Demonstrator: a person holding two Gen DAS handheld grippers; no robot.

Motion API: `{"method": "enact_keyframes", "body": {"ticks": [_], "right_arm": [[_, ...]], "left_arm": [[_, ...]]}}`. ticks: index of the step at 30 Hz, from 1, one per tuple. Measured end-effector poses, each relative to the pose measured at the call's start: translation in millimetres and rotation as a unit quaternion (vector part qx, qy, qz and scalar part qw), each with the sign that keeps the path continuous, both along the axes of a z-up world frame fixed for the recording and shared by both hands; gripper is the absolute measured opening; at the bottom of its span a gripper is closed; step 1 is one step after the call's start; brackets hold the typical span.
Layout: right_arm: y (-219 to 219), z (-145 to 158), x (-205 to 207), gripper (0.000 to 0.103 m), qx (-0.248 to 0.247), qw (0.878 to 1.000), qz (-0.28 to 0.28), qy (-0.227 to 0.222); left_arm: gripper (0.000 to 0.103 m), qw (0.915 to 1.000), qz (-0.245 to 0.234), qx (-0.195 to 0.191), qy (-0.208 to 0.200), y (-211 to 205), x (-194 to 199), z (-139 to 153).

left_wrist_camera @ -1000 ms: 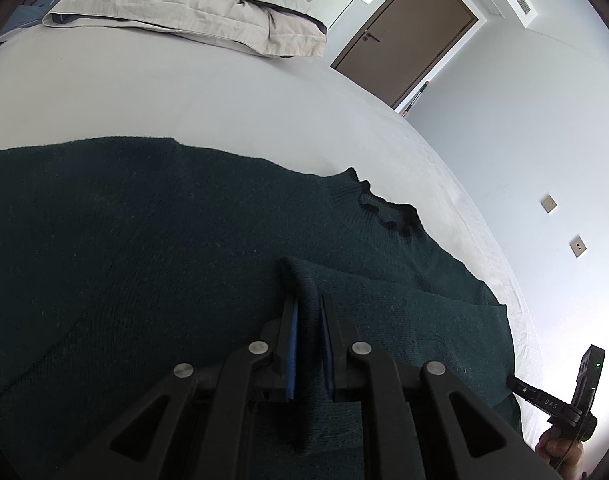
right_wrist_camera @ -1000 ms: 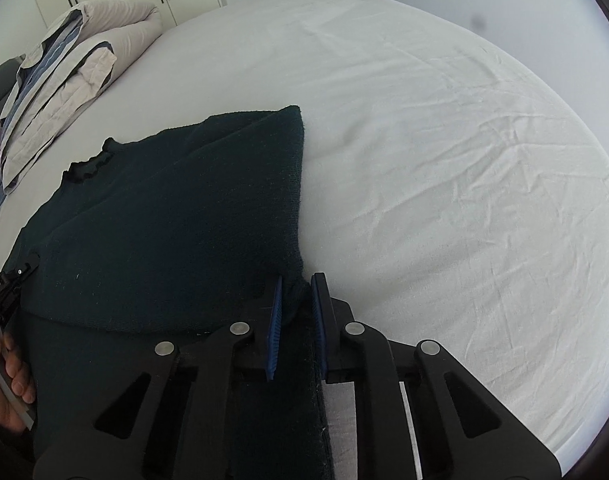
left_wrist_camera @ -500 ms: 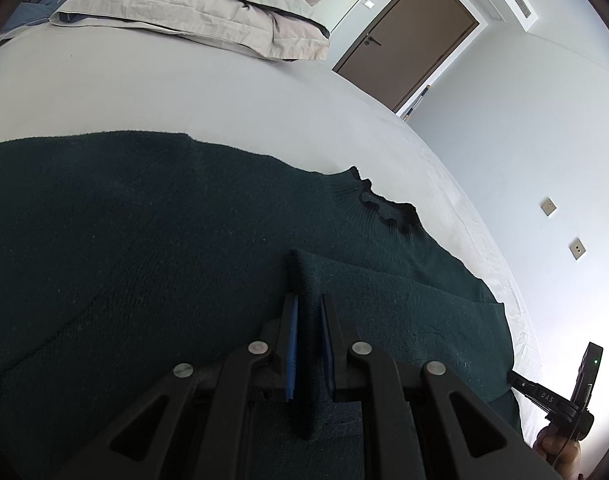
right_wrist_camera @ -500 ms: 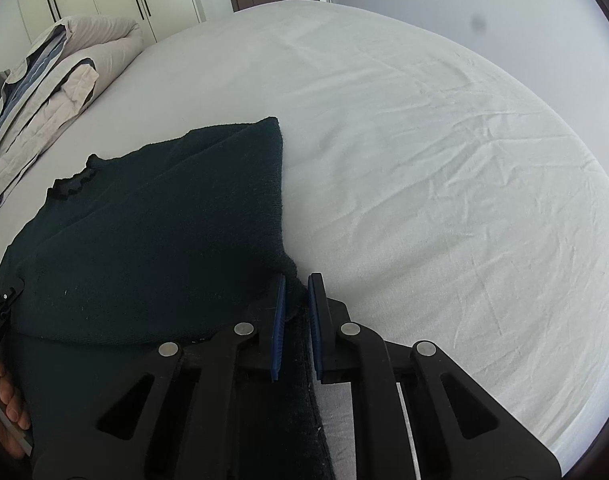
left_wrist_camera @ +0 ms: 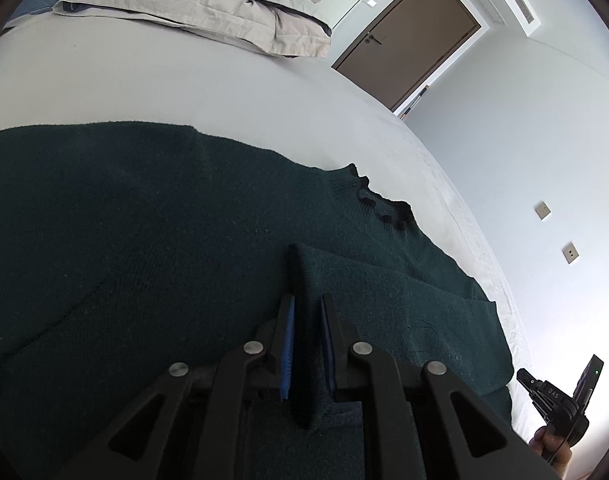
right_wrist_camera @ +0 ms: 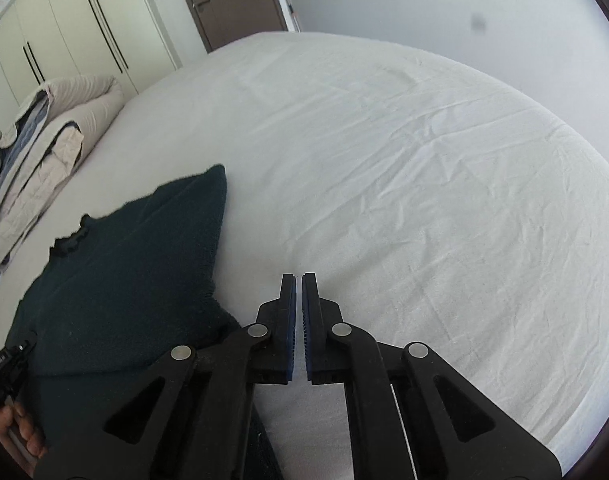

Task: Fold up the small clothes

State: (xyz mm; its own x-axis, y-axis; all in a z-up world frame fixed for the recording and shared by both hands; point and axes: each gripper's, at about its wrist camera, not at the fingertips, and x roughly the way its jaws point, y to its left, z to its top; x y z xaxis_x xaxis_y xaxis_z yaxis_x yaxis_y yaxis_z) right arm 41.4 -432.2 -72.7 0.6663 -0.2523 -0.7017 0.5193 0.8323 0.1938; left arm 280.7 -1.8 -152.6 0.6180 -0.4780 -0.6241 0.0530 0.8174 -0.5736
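A dark green knit sweater (left_wrist_camera: 144,240) lies spread on the white bed, its ruffled collar (left_wrist_camera: 380,208) toward the far right. My left gripper (left_wrist_camera: 306,312) is shut on a folded-over sleeve edge (left_wrist_camera: 308,280) of the sweater and holds it above the body. In the right wrist view the sweater (right_wrist_camera: 124,272) lies to the left, folded to a point. My right gripper (right_wrist_camera: 298,280) is shut and empty, over the bare sheet, right of the sweater's edge. The right gripper also shows at the lower right of the left wrist view (left_wrist_camera: 560,400).
The white bed sheet (right_wrist_camera: 424,180) stretches far right and ahead. Stacked beige and blue pillows (left_wrist_camera: 208,4) lie at the head of the bed. A brown door (left_wrist_camera: 408,36) and white wardrobes (right_wrist_camera: 76,36) stand beyond the bed.
My right gripper has let go of the sweater edge and moved right, off the cloth onto bare sheet. My left gripper still holds the sleeve and has barely moved.
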Motion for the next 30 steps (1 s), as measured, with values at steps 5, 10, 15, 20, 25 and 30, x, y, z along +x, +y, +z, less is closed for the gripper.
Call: {"method": "enact_keyframes", "body": {"ticks": [5,10,15,20,25,30], "right_arm": [[54,57,-33,0.058,-0.094,0.993,0.029,-0.069],[123,99,-60,0.088,-0.152,0.977,0.075,-0.127],[182,106,-59,0.088,-0.052,0.980,0.151,-0.119],[248,101,-61,0.088,-0.017,0.973,0.206,-0.101],[294,103,-69,0.087,-0.007,0.967,0.237,-0.097],[302,103,-85,0.084,-0.008,0.966,0.244,-0.089]], "left_arm": [[0.077,0.9983,0.043,0.006,-0.038,40,-47,34],[0.077,0.9903,0.131,-0.031,-0.036,143,-118,43],[0.077,0.9523,0.288,-0.099,0.017,275,-185,14],[0.075,0.9129,0.377,-0.154,0.023,352,-210,3],[0.072,0.8787,0.432,-0.201,0.028,396,-194,-14],[0.022,0.8667,0.444,-0.223,0.045,410,-170,-16]]}}
